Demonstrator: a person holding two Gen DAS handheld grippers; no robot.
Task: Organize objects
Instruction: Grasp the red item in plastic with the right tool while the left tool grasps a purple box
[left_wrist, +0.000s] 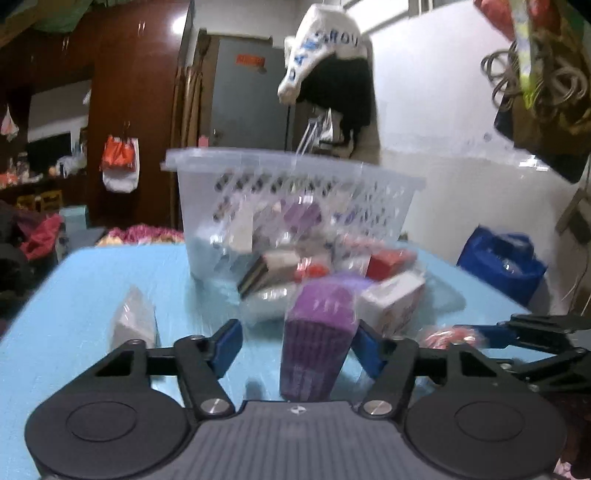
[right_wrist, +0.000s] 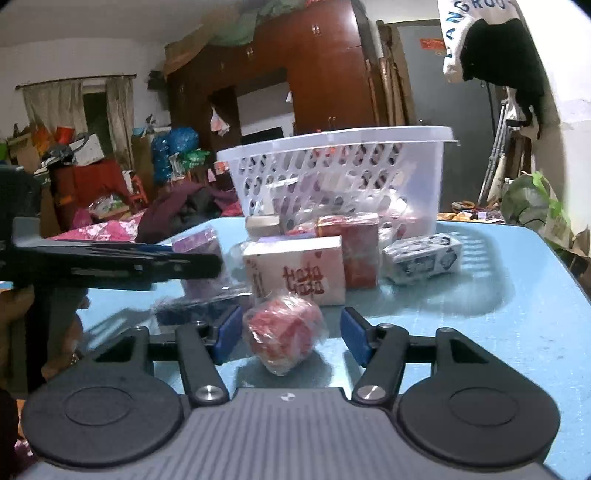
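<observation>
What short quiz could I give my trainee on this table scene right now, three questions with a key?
1. True or false: the left gripper has its jaws spread with the purple packet between them.
2. Which item lies between the right gripper's fingers? A) the red wrapped bundle B) the white box with red lettering C) the blue and white packet
3. Fill in: the white basket stands at the far side of the ____ table, behind the pile of packets.

Key: 1 true; 2 A; 3 blue
</observation>
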